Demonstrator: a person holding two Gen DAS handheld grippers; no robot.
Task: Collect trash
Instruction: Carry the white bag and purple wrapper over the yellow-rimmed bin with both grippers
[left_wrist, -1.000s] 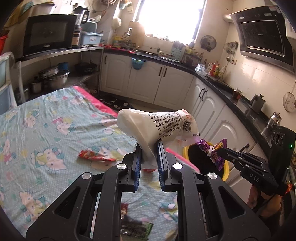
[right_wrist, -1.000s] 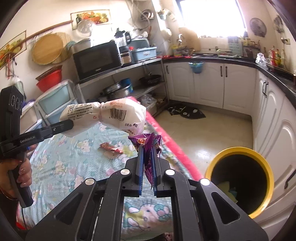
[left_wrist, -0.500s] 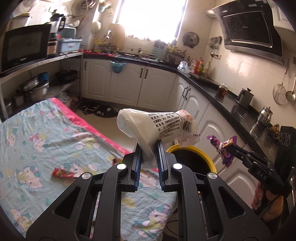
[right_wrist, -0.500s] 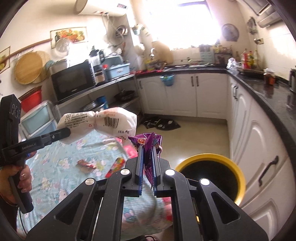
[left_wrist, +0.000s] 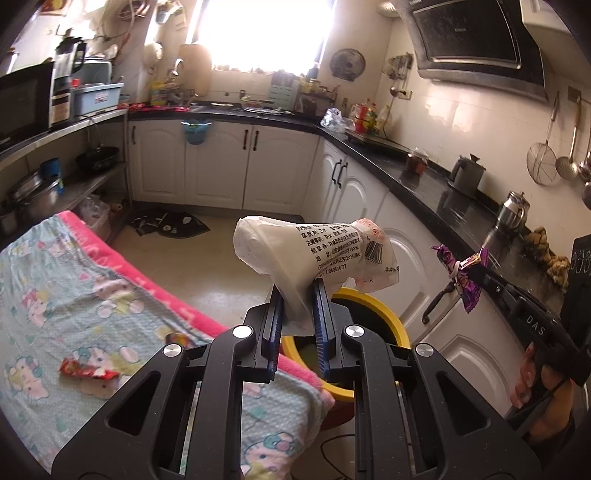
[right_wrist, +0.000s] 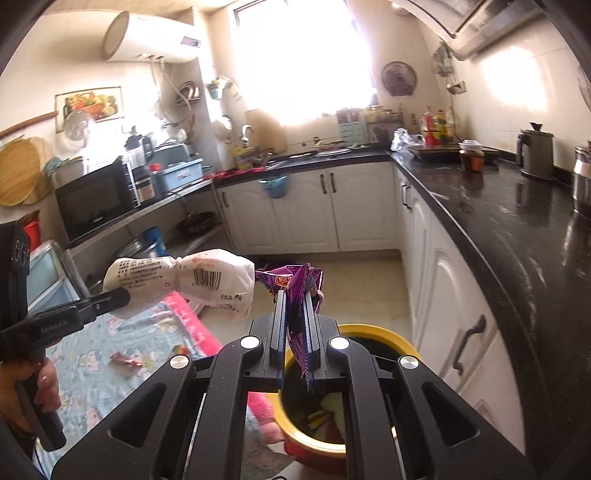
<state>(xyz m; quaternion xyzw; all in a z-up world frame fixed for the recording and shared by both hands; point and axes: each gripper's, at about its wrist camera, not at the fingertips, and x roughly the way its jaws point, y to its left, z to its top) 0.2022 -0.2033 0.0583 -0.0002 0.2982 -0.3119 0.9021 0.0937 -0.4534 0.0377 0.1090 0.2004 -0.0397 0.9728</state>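
My left gripper (left_wrist: 297, 291) is shut on a white plastic bag (left_wrist: 314, 254) with printed text and a barcode, held in the air over the near rim of a yellow trash bin (left_wrist: 384, 308). My right gripper (right_wrist: 295, 299) is shut on a crumpled purple wrapper (right_wrist: 295, 284), just above that yellow trash bin (right_wrist: 384, 334), which holds scraps inside. The right wrist view shows the white plastic bag (right_wrist: 192, 282) at left, pinched by the left gripper (right_wrist: 123, 297). From the left wrist, the purple wrapper (left_wrist: 463, 275) hangs at the right.
A table with a cartoon-print cloth (left_wrist: 55, 295) lies to the left, carrying a red wrapper (left_wrist: 86, 371) and another small wrapper (left_wrist: 176, 338). White cabinets (left_wrist: 369, 199) under a black counter (right_wrist: 517, 229) run along the right. A dark mat (left_wrist: 166, 225) lies on the floor.
Both grippers have swung right, away from the table and toward the yellow bin, still holding their trash. The bin now sits directly under the fingers in both views.
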